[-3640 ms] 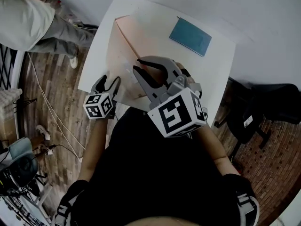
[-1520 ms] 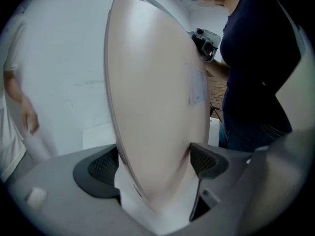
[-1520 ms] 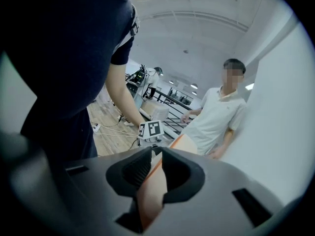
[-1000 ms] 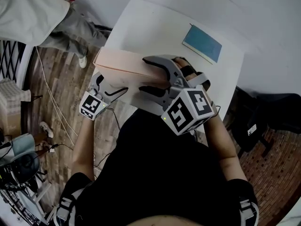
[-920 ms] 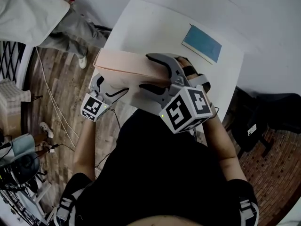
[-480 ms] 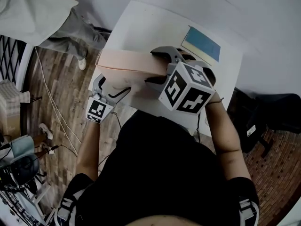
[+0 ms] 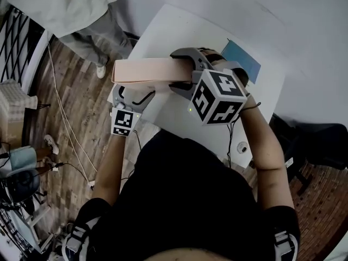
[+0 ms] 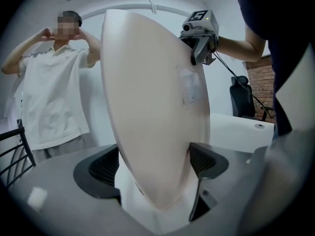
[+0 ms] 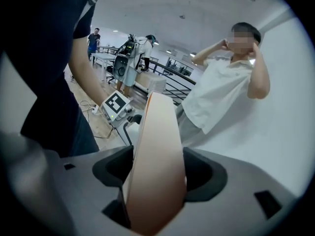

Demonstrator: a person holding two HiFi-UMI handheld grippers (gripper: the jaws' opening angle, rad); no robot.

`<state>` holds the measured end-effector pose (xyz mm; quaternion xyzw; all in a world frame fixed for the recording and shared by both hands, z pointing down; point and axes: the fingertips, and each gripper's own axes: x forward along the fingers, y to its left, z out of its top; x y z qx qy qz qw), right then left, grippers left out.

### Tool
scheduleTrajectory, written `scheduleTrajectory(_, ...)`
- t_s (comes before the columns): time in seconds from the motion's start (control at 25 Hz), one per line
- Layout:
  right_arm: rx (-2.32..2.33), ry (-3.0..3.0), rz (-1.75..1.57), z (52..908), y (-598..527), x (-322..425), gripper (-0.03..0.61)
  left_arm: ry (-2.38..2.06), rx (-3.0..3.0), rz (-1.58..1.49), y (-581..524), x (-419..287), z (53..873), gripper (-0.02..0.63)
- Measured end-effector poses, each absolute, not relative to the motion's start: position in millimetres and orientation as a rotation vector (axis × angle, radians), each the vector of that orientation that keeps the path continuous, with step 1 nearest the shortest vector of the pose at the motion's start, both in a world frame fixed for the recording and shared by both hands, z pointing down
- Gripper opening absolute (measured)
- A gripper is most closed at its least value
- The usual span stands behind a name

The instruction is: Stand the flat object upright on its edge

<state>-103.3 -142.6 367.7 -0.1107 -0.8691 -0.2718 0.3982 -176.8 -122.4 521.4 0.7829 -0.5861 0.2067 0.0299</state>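
Box: the peach box (image 7: 144, 70) stands on a long edge over the near left corner of the table (image 7: 179, 29). I can't tell whether that edge bears on the top.
Long axis: level, running left to right, with one of my tools at each end.
Right gripper (image 7: 173, 69): it comes down over the right end. Its jaws are wide but clamped across the box's thickness, and they have just been closing a little on it.
Left gripper (image 7: 136, 91): low at the left end, jaws spread astride the bottom corner. The pads sit close to both sides, but I can't tell if they press.
Coming move: I judge it is to settle the box and let go, right end first.
Material: a smooth, matt, rigid thin slab with a paler narrow side and a small label. Its foot is narrow, so it is likely to tip near or far.
Blue book (image 7: 243, 58): lies flat at the far right, well apart.
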Motion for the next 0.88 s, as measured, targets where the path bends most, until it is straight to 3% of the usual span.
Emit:
scheduleTrajectory(0.48, -0.382, -2.213, -0.707, 369.9, -167.6, -110.8, 0.333, -1.897, 2.263, 0.605, -133.0, -181.2, 523.5, 0.448)
scheduleTrajectory(0.72, 0.009, -2.565, -0.445, 329.7, -209.2, -70.1, 0.4, -1.911, 2.235, 0.583, -135.7, -183.7, 524.5, 0.446)
scheduleTrajectory(0.88, 0.072, -2.551, -0.204, 386.1, -211.7, -30.1, 0.4, -1.923, 2.221, 0.58, -139.9, -183.6, 524.4, 0.445)
